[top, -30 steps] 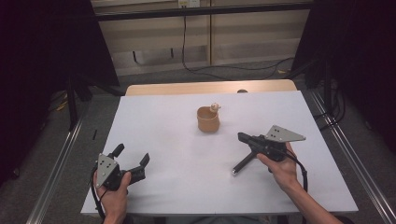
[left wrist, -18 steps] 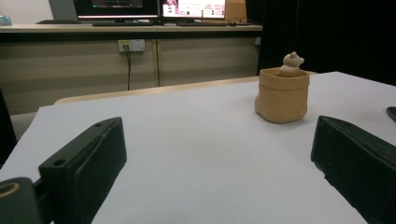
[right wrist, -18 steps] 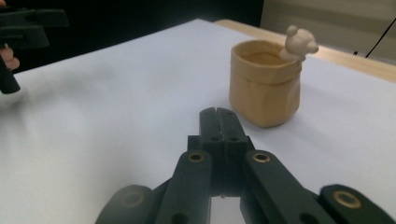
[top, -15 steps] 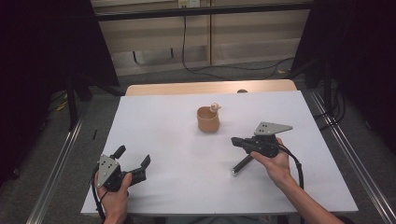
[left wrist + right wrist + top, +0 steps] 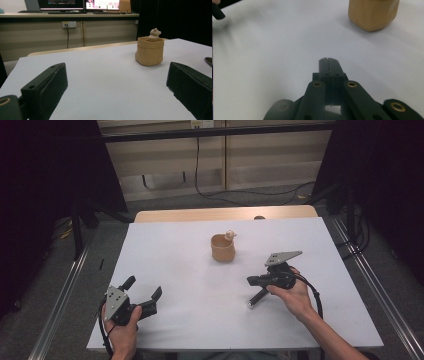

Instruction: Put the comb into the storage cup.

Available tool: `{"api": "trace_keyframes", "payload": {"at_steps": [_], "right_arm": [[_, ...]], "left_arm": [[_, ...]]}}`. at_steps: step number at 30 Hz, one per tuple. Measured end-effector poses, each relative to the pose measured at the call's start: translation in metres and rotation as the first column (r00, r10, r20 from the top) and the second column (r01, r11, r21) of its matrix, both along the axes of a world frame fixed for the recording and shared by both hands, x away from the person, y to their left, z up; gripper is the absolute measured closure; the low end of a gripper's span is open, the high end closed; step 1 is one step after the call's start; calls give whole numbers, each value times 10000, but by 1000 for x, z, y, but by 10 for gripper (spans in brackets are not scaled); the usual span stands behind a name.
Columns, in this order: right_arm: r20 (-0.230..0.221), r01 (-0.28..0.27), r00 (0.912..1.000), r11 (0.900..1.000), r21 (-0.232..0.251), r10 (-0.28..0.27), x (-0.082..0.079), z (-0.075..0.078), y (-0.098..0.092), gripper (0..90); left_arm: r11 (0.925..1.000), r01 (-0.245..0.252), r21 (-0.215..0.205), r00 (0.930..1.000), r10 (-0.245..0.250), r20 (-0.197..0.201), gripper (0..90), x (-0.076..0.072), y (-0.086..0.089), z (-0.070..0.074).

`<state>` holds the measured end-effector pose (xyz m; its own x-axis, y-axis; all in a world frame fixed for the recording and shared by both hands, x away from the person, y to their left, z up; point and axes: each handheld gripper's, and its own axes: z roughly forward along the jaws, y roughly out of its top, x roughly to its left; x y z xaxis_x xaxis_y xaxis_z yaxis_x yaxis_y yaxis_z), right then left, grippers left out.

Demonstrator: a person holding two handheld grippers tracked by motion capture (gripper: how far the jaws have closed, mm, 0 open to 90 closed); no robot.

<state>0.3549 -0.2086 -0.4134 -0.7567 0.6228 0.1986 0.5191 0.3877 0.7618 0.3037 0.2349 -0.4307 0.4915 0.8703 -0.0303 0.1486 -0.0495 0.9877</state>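
Note:
A tan cup (image 5: 222,250) stands upright at the middle of the white table (image 5: 200,270), with a small pale figure (image 5: 230,235) at its rim. My left gripper (image 5: 145,289) rests at the near left corner, its jaws wide open with nothing between them. In the left gripper view the cup (image 5: 149,51) and the figure (image 5: 154,33) stand far ahead between the gripper's (image 5: 117,85) spread jaws. My right gripper (image 5: 250,281) is held to the cup's near right, pointing left, jaws shut and empty. In the right gripper view the shut gripper (image 5: 328,61) points over bare table, with the cup (image 5: 373,13) at upper right.
A wooden strip (image 5: 225,213) runs along the table's far edge. Metal rails (image 5: 65,290) flank the table on both sides. Cables (image 5: 250,192) lie on the floor beyond it. Monitors on a far desk (image 5: 75,6) appear in the left gripper view.
My right gripper has shifted a little to the left and toward the near edge, still shut. The left gripper and the cup have stayed put.

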Motion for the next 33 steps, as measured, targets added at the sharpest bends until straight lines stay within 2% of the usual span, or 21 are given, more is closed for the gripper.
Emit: {"api": "trace_keyframes", "payload": {"at_steps": [6, 8, 21, 24, 33], "right_arm": [[-526, -204, 9985, 9985, -516, 177, 0, -4, 4, 900], [-660, -285, 9975, 9970, -719, 238, 1, -5, 5, 900], [-1600, -739, 9858, 9873, -1404, 511, 0, -16, 14, 900], [-1379, -759, 9890, 9825, -1700, 526, -1, -18, 15, 900], [-1759, -979, 9822, 9782, -1830, 654, -1, -24, 18, 900]], "left_arm": [[9999, 108, 37, 9999, -108, -95, 36, 2, -1, -1], [10000, 93, 34, 10000, -93, -12, 36, 1, -1, 0], [9998, 162, 70, 9998, -162, -81, 36, 2, -1, 0], [9998, 167, 105, 9998, -166, -83, 36, 1, -1, 0], [9998, 167, 82, 9998, -166, -110, 36, 2, -1, 0]]}}
